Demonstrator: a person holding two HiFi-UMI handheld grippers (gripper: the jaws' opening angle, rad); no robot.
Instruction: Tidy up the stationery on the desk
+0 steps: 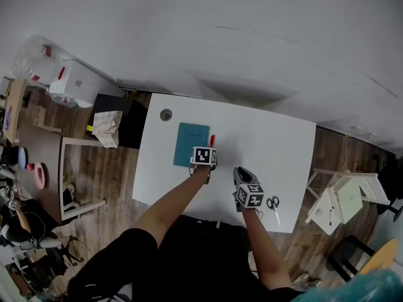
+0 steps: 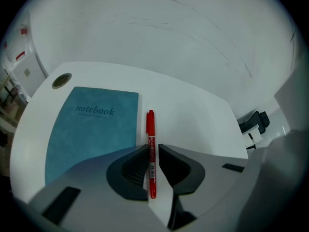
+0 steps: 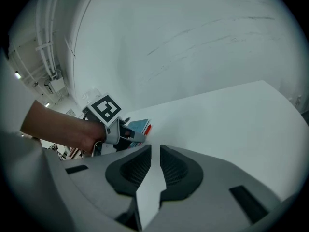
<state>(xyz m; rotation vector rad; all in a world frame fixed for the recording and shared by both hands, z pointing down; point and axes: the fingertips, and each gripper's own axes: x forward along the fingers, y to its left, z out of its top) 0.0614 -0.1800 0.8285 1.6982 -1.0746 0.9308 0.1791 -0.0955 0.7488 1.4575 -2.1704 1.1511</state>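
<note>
L gripper [image 2: 153, 150]: jaws pinch red pen [image 2: 151, 129] abt mid-barrel, cap end pointing to 12 o'clock in L gripper view. Can't tell if pen rests on white surface [image 2: 193, 115] or sits just off it. Flat on the surface lies teal notebook [image 2: 91, 129], just beside pen at its 9 o'clock, w/ a thin strip of surface btwn them. A round grommet [image 2: 61, 80] is at 11 o'clock of notebook. R gripper [image 3: 155, 151]: jaws slightly spread, nothing btwn, only surface in the gap. Head view: scissors [image 1: 273, 205] at 4 o'clock of R gripper, well apart from pen & notebook.
</note>
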